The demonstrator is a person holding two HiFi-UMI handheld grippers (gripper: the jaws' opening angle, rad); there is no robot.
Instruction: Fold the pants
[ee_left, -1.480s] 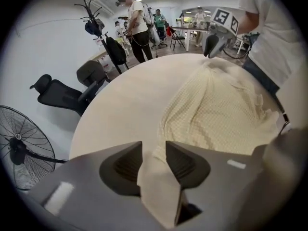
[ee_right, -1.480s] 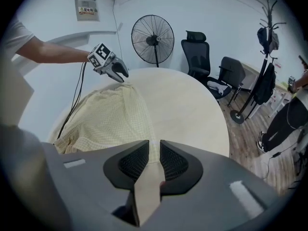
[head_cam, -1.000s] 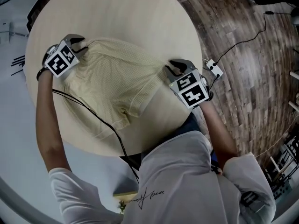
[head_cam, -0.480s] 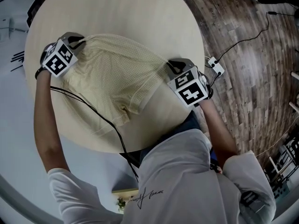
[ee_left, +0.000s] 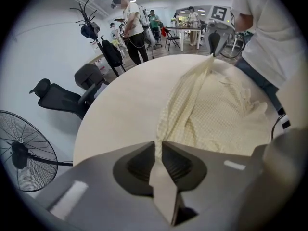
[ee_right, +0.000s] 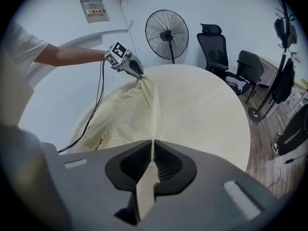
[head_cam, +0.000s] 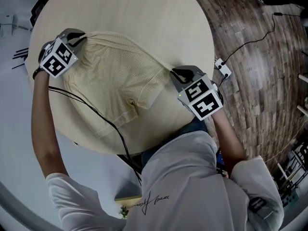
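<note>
The far half of the table [head_cam: 139, 13] is bare, so you have open room to reach forward over it. The pants [head_cam: 115, 81] cover the near middle, and their far edge, held up as a taut line, bars a low pass across. A black cable [head_cam: 91, 110] slants over the near left side and drops off the rim toward you. Beyond the far rim stand a fan [ee_right: 166, 32] and office chairs [ee_right: 214, 47]. A small white box [head_cam: 222, 69] lies on the floor [head_cam: 260, 95] at your right.

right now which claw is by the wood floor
The right claw, beside the wood floor; the left claw is across the table. Both have just been closing on the pants.
</note>
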